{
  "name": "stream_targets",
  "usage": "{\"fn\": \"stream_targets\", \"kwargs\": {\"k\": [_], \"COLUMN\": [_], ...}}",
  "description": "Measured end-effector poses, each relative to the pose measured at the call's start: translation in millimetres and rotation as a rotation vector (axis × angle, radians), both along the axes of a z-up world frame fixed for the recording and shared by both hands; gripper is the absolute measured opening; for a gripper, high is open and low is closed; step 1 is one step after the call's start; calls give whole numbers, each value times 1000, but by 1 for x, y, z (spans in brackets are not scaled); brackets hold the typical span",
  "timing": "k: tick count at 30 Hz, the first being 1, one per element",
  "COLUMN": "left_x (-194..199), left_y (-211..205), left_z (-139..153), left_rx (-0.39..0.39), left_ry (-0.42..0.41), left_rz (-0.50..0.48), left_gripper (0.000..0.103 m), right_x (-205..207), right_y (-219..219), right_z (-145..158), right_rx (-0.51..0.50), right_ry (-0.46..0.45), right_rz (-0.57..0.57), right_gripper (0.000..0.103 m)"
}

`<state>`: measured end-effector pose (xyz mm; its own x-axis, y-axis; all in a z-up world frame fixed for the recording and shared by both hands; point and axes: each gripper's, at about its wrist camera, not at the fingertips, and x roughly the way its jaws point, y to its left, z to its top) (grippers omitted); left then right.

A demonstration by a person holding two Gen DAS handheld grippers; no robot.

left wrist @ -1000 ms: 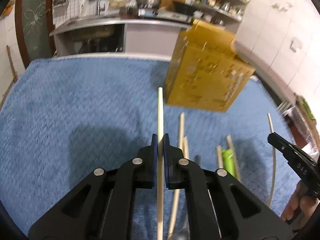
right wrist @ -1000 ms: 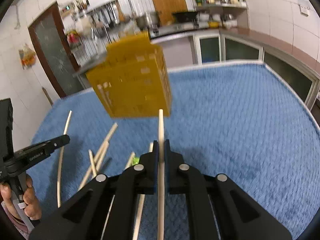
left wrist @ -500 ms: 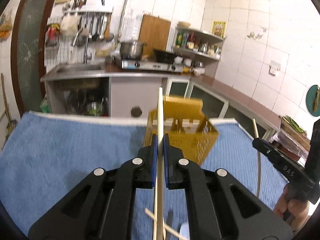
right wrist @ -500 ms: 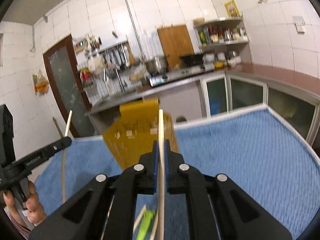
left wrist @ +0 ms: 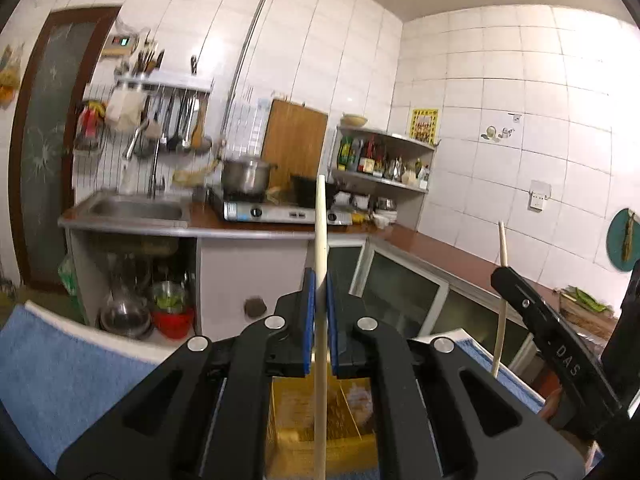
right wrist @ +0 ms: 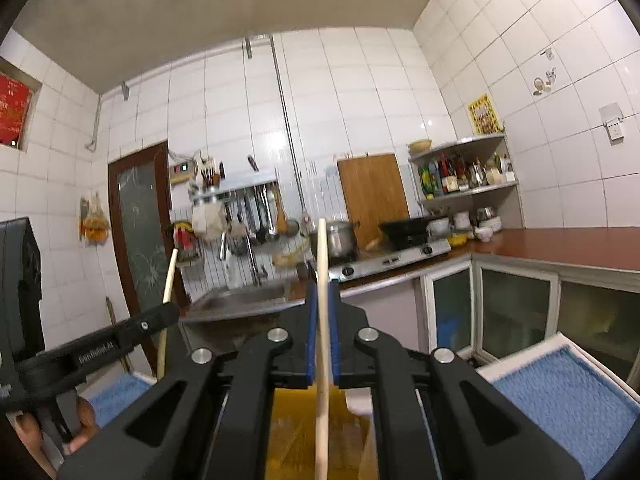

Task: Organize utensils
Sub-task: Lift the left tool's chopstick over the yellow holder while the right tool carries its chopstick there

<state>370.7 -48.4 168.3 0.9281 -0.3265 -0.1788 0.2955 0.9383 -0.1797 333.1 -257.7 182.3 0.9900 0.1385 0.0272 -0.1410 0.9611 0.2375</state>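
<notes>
My left gripper (left wrist: 320, 280) is shut on a pale wooden chopstick (left wrist: 320, 240) that stands upright, its lower end over the yellow slotted utensil basket (left wrist: 304, 436). My right gripper (right wrist: 322, 292) is shut on another wooden chopstick (right wrist: 322, 256), also upright above the same yellow basket (right wrist: 292, 436). The right gripper with its chopstick (left wrist: 501, 300) shows at the right of the left wrist view; the left gripper with its chopstick (right wrist: 168, 300) shows at the left of the right wrist view. The chopsticks on the mat are out of view.
The blue textured mat (left wrist: 60, 368) covers the table (right wrist: 560, 396). Behind stand a kitchen counter with a sink (left wrist: 136, 210), a gas stove with a pot (left wrist: 246, 176), a corner shelf of bottles (right wrist: 460, 176) and a brown door (right wrist: 140, 232).
Both grippers have tilted upward with their chopsticks, from looking down at the mat to looking at the wall. The yellow basket has dropped to the bottom of both views, under the chopsticks.
</notes>
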Motion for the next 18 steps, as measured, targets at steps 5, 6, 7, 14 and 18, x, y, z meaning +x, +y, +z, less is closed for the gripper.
{"fn": "stream_targets", "kwargs": {"k": [5, 6, 7, 14, 18], "left_x": [24, 27, 29, 33, 31], "left_y": [-7, -8, -10, -10, -4], "left_z": [4, 4, 4, -11, -13], "left_rx": [-4, -4, -1, -24, -49], "left_ry": [-48, -60, -85, -149, -176], "left_rz": [1, 2, 2, 15, 16], "left_gripper": [4, 4, 4, 4, 4], "right_x": [22, 26, 28, 21, 22], "right_y": [-5, -7, -9, -12, -8], "right_z": [-7, -9, -11, -19, -24], "right_rx": [27, 34, 43, 63, 51], "right_ry": [-30, -29, -32, -159, -164], "right_rz": [-20, -23, -25, -49, -62], "right_gripper": [6, 6, 6, 6, 6]}}
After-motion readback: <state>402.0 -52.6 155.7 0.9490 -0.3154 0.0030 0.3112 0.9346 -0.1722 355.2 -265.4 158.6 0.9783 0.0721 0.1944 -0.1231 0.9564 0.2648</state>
